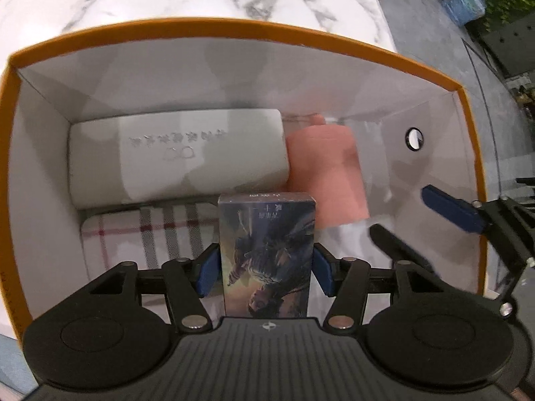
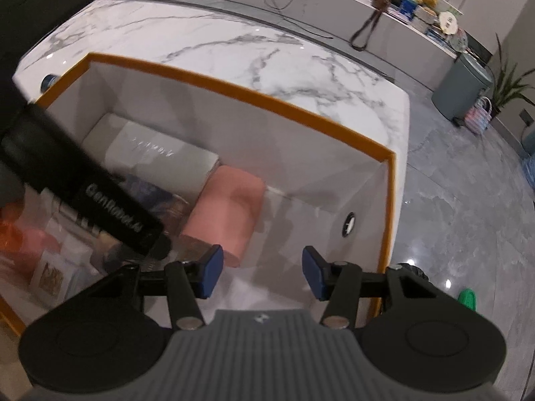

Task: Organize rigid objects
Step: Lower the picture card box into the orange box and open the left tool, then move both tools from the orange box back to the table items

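Our left gripper (image 1: pixel 265 269), clamped on the card box (image 1: pixel 266 254), must lower it into the bin (image 1: pixel 234 28) ahead; our right gripper (image 2: pixel 262 272) gapes empty.

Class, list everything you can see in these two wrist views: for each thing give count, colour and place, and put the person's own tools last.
storage box: 1, orange rim, white inside, on the marble table
marble table: 1, white with grey veins, under the box
white case: 1, white with embossed lettering, lying at the box's far left
pink roll: 1, pink, in the box right of the white case
plaid case: 1, white with red and grey stripes, in the box nearer than the white case
card box: 1, dark blue with picture art, clamped in the left claw over the box
bin: 1, grey-green, on the floor
water jug: 1, blue, on the floor
left claw: 1, black with blue pads, shut on the card box
right claw: 1, black with blue pads, open, empty
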The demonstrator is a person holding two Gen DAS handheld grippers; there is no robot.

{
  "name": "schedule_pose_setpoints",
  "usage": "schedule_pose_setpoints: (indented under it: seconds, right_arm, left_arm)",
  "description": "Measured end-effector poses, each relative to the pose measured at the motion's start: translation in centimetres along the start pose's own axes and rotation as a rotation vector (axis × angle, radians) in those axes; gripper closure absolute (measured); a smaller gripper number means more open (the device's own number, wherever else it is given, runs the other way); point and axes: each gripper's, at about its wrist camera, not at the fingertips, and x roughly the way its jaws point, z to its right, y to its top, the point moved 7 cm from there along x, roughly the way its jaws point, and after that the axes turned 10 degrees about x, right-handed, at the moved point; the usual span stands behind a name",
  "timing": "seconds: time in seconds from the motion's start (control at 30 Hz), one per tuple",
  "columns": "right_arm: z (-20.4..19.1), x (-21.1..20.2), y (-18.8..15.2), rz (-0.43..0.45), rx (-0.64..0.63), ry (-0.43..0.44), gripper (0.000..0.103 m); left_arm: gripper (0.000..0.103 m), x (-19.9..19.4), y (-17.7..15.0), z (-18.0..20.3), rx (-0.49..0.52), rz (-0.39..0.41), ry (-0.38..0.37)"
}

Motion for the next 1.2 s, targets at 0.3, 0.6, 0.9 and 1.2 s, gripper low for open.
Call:
schedule_pose_setpoints:
  seconds: [0.3, 0.6, 0.9, 1.2]
  right_arm:
    - [-2.3, -0.3, -0.4, -0.001, -0.071, 0.034, 0.051]
    - [-3.9, 0.3, -1.5, -0.098, -0.074, 0.096, 0.052]
    - [-5.1, 2.2, -2.8, -0.277, -0.002, 0.164, 0.063]
    - [-6.4, 2.0, -4.0, -0.342, -0.045, 0.164, 0.062]
  left_arm:
    - [0.036, -0.7, -1.1, -0.5, 0.015, 0.0, -0.064]
    - [0.06, -2.4, -0.6, 0.1, 0.129, 0.046, 0.003]
    - [0.06, -6.5, -1.3, -2.0, 0.217, 0.13, 0.105]
    - [0.061, -7.1, -1.3, -2.1, 0.266, 0.15, 0.097]
